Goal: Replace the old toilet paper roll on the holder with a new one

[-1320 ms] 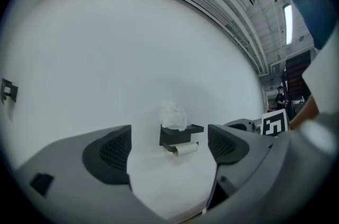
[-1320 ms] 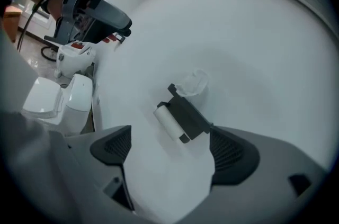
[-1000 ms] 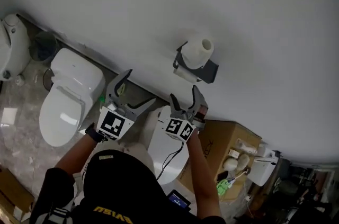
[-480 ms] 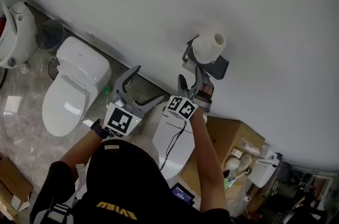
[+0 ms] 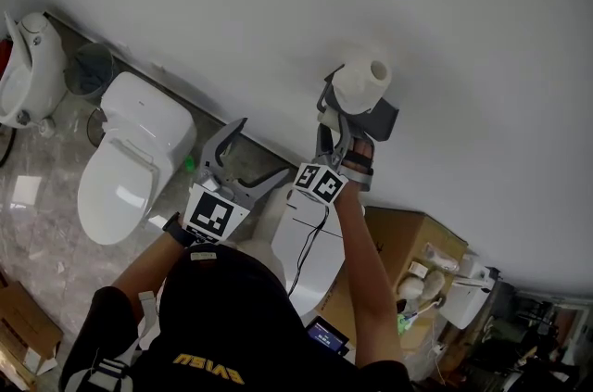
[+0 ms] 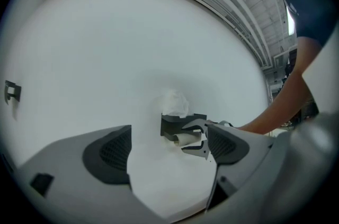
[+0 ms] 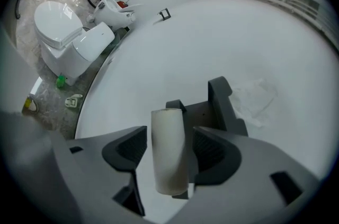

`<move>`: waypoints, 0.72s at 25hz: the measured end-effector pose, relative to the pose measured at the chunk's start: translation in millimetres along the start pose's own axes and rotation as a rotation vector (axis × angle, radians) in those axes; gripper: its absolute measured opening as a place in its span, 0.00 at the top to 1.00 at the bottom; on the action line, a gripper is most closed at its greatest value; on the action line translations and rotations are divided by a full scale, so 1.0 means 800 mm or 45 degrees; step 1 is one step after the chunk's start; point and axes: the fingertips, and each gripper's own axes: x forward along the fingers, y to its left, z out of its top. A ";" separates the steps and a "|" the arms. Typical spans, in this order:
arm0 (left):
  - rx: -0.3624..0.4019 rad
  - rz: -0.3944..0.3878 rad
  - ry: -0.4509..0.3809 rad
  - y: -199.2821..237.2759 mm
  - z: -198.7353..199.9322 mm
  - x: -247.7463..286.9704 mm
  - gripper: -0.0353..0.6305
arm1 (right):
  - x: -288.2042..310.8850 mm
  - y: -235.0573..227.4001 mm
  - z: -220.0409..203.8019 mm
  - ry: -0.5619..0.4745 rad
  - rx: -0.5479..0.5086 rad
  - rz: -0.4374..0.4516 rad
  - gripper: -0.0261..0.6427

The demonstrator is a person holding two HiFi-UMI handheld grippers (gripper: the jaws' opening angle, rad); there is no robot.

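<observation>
Right gripper view: right gripper (image 7: 169, 135) with jaws just closing around old roll (image 7: 168, 157) on holder (image 7: 220, 96) at far wall, small gap at one pad. Squeeze gently, then slide straight off, avoiding new roll (image 5: 358, 84) on top. Further left, left gripper (image 6: 168, 133) spread, empty.

Even, diffuse daylight-like brightness fills every view. The matte white painted wall (image 5: 232, 1) shows no hard shadows, only a gentle falloff toward grey at the edges. The glossy white ceramic toilet (image 5: 130, 168) and the pale marbled floor tiles (image 5: 37, 205) carry soft sheen at the left of the head view. That view bows straight lines strongly. Both gripper views are circular fisheye pictures with black corners. Close to the lens, the grey plastic left hand-held gripper (image 6: 168, 128) and right hand-held gripper (image 7: 169, 132) look soft and dim, while the wall beyond stays sharper.
</observation>
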 end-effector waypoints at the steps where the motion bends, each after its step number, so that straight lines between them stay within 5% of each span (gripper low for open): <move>1: -0.002 -0.002 0.000 -0.001 -0.001 0.000 0.26 | -0.001 0.000 0.001 -0.005 -0.006 -0.001 0.58; 3: 0.000 -0.003 -0.001 -0.004 -0.003 0.003 0.26 | -0.004 0.003 0.001 -0.013 -0.030 0.004 0.68; 18: 0.006 -0.020 0.001 -0.013 0.003 0.002 0.26 | -0.010 -0.009 -0.001 0.029 -0.077 -0.030 0.69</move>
